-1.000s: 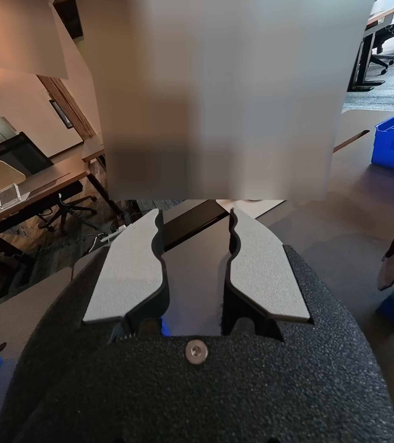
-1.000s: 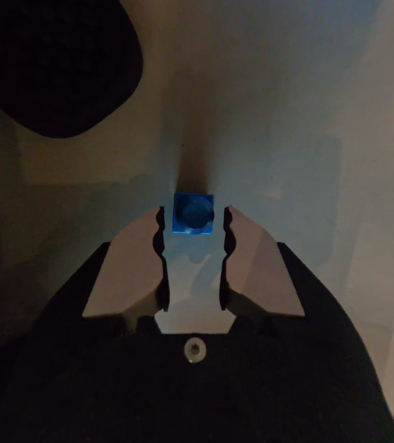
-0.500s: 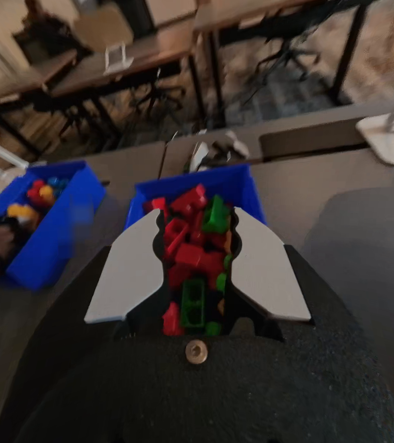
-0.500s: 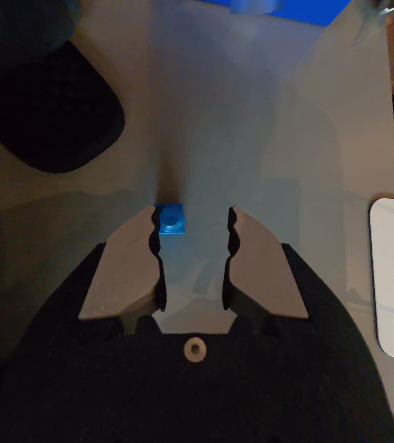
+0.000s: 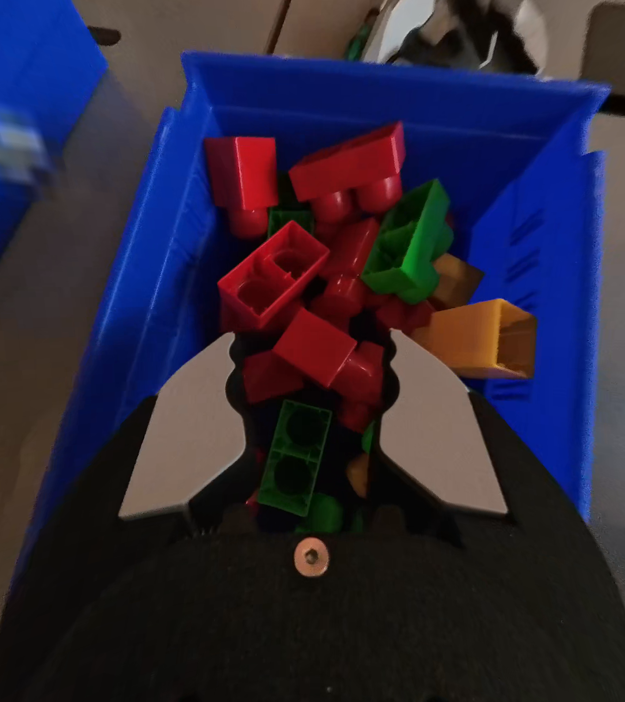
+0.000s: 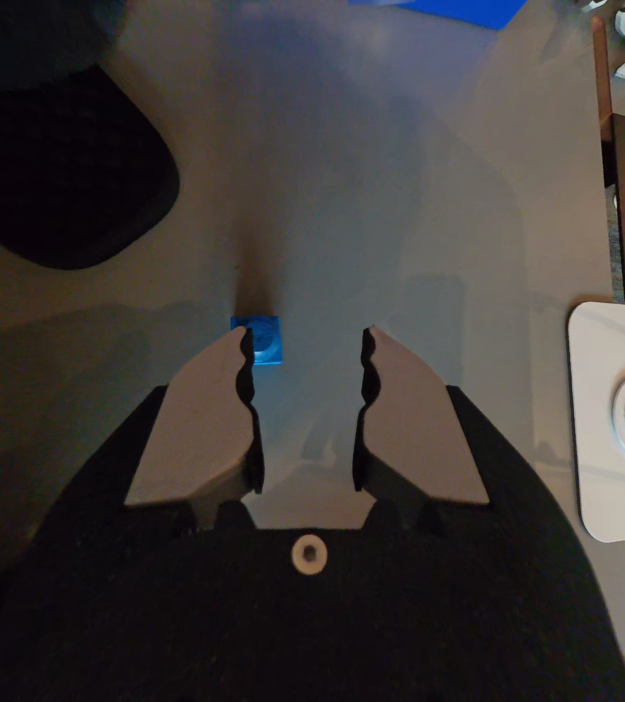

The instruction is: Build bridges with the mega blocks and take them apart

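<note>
Blue block (image 6: pixel 267 343) lies beside the spread right tool (image 6: pixel 306 334).

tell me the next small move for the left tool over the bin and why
Probably lower the left tool a little and close on the red block lying between its open fingers. That block sits on top of the pile in the blue bin, so it looks the easiest one to grasp.

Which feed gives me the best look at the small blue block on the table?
Right wrist view: the small blue block sits on the table, partly hidden behind the open right gripper. Left wrist view shows only the blue bin of blocks, not it.
</note>
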